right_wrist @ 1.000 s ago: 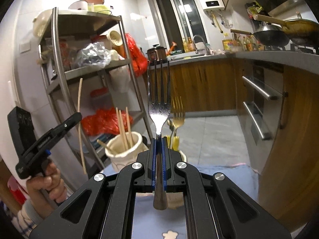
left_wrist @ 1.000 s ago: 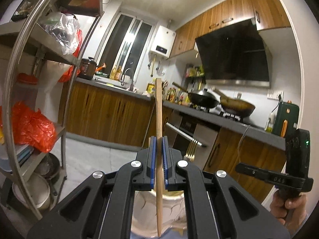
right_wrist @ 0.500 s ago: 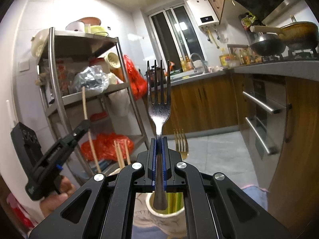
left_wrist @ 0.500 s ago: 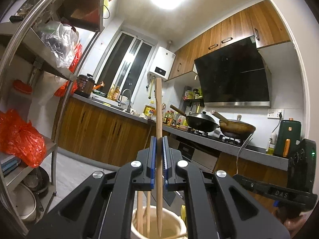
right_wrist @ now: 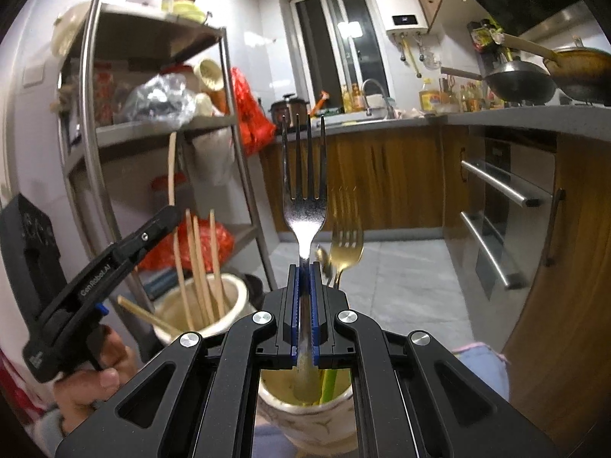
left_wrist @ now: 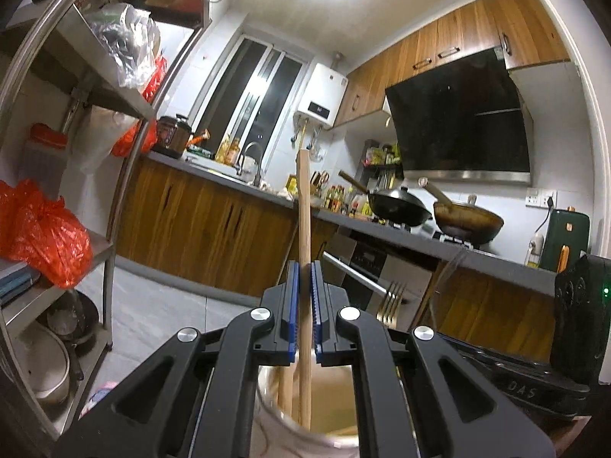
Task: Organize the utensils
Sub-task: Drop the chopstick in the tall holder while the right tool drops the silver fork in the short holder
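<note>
My left gripper [left_wrist: 304, 297] is shut on a wooden chopstick [left_wrist: 303, 206] that stands upright, its lower end inside a white ceramic cup [left_wrist: 305, 437] holding other chopsticks. My right gripper [right_wrist: 303, 297] is shut on a silver fork [right_wrist: 304, 179], tines up, its handle reaching down into a second white cup [right_wrist: 305, 416] with a gold fork [right_wrist: 345, 246] and green-handled utensils. The right wrist view also shows the left gripper [right_wrist: 168, 215] with its chopstick [right_wrist: 172, 164] over the chopstick cup [right_wrist: 200, 305]. The right gripper body shows in the left wrist view [left_wrist: 534, 385].
A steel shelf rack [right_wrist: 152, 129] with bags and bowls stands at the left. Wooden kitchen cabinets [left_wrist: 198, 229], a counter with two woks [left_wrist: 431, 213] and an oven [right_wrist: 500, 210] lie behind. A blue cloth [right_wrist: 481, 366] covers the surface under the cups.
Both grippers have come down over their cups. The chopstick's lower end now sits deeper in the chopstick cup, and the fork handle has sunk into the other cup.
</note>
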`<state>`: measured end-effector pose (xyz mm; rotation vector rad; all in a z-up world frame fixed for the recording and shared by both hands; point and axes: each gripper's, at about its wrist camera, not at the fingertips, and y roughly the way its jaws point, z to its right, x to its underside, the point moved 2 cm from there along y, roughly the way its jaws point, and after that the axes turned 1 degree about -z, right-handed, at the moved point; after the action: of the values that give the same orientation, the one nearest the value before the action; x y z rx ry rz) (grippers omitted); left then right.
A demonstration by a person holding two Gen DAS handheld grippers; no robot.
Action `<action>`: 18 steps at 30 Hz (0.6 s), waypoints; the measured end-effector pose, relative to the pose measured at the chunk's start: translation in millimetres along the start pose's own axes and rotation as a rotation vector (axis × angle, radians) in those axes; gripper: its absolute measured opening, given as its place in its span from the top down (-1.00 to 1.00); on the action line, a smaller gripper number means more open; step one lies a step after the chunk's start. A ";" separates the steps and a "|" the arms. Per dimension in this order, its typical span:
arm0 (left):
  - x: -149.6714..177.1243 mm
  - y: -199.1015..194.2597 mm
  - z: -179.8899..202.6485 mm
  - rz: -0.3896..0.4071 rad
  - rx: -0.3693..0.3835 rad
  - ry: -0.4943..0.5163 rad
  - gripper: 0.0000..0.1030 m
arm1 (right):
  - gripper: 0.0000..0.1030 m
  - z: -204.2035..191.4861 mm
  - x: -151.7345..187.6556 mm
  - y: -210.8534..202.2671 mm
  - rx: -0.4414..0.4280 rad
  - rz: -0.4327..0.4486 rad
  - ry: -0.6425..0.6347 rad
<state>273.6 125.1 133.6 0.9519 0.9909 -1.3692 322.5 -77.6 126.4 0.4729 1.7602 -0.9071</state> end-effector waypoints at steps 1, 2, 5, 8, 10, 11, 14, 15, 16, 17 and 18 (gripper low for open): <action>3.0 -0.3 0.9 -0.016 -0.001 0.007 0.89 | 0.89 -2.4 3.1 2.1 0.005 -0.015 -0.013; 5.6 -0.6 1.8 -0.025 -0.002 0.012 0.89 | 0.89 -3.4 4.4 3.8 0.007 -0.024 -0.018; 15.2 -0.5 4.8 -0.062 -0.006 0.032 0.89 | 0.89 -4.6 10.2 8.0 0.011 -0.053 -0.025; 24.6 -0.3 8.2 -0.098 -0.012 0.053 0.89 | 0.89 -2.9 14.6 12.8 0.016 -0.087 -0.018; 28.4 -0.3 9.9 -0.112 -0.013 0.064 0.89 | 0.89 -2.2 17.2 16.4 0.017 -0.110 -0.020; 29.4 -0.5 10.2 -0.118 -0.010 0.066 0.89 | 0.89 -2.4 18.7 18.2 0.018 -0.125 -0.024; 31.5 -1.7 11.3 -0.126 -0.011 0.080 0.89 | 0.89 -2.0 22.3 21.2 0.021 -0.153 -0.027; 32.3 -2.3 11.7 -0.127 -0.012 0.083 0.89 | 0.89 -1.8 23.3 21.5 0.022 -0.158 -0.027; 33.0 -2.8 12.3 -0.129 -0.013 0.089 0.89 | 0.88 -1.3 23.9 21.9 0.023 -0.165 -0.026; 33.5 -2.8 13.4 -0.132 -0.018 0.100 0.89 | 0.88 -0.7 24.6 22.7 0.023 -0.171 -0.022; 33.8 -2.9 14.0 -0.135 -0.021 0.108 0.89 | 0.88 0.2 25.4 23.4 0.022 -0.177 -0.019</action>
<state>269.7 101.1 106.1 0.9656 1.1664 -1.4280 329.4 -65.6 94.7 0.3245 1.7971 -1.0522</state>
